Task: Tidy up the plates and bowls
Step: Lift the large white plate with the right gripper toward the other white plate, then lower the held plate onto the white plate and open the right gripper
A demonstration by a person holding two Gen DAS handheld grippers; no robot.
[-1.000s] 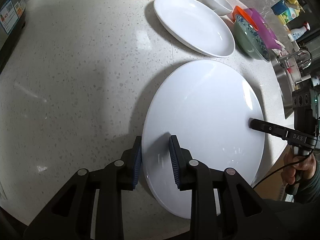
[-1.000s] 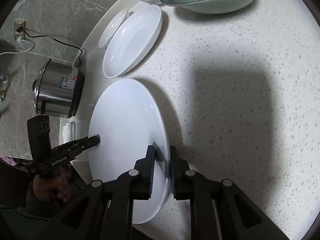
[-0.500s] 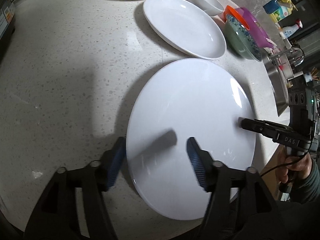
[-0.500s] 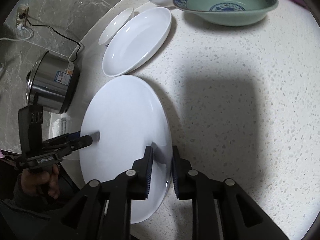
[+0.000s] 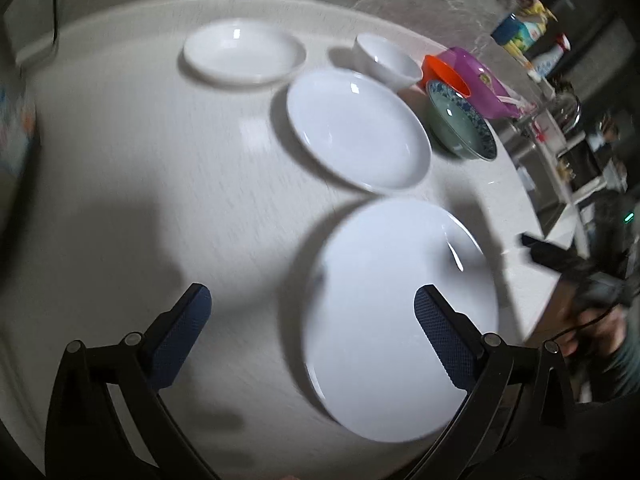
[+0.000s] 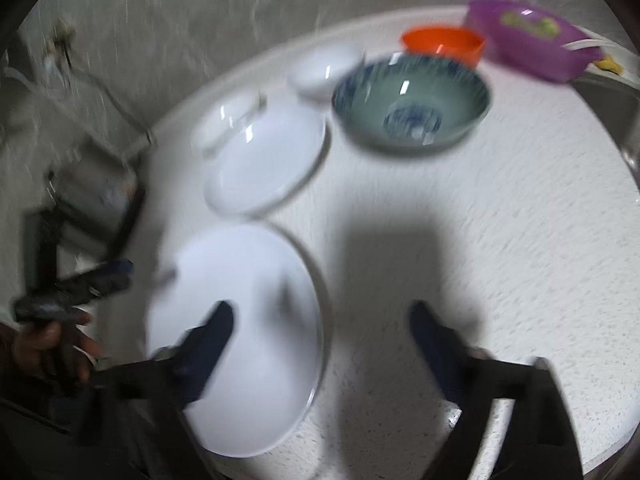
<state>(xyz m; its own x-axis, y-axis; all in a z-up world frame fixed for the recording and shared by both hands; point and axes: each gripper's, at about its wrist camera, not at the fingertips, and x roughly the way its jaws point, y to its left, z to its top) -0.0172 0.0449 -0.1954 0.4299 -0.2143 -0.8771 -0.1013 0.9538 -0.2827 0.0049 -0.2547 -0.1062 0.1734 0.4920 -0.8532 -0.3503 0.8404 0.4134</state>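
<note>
We hold the left gripper (image 5: 310, 312) above the bench (image 5: 160, 160) with its fingers (image 5: 184, 328) spread wide and gripping nothing; one blue pad hangs over bare bench, the other over the large white plate (image 5: 392, 300). Our right gripper (image 6: 320, 332) is likewise wide apart and empty, one finger above that same large plate (image 6: 248, 300), the other above the speckled surface. The plate lies flat near the bench's front edge. Just beyond it sits a second white plate (image 5: 356, 128), then a shallower white dish (image 5: 240, 54) further back. A small white bowl (image 5: 386, 62) stands near the green bowl with blue pattern (image 6: 412, 104), and behind these are an orange cup (image 6: 440, 42) and a purple container (image 6: 528, 36). Both views are blurred, so finer detail escapes us.
</note>
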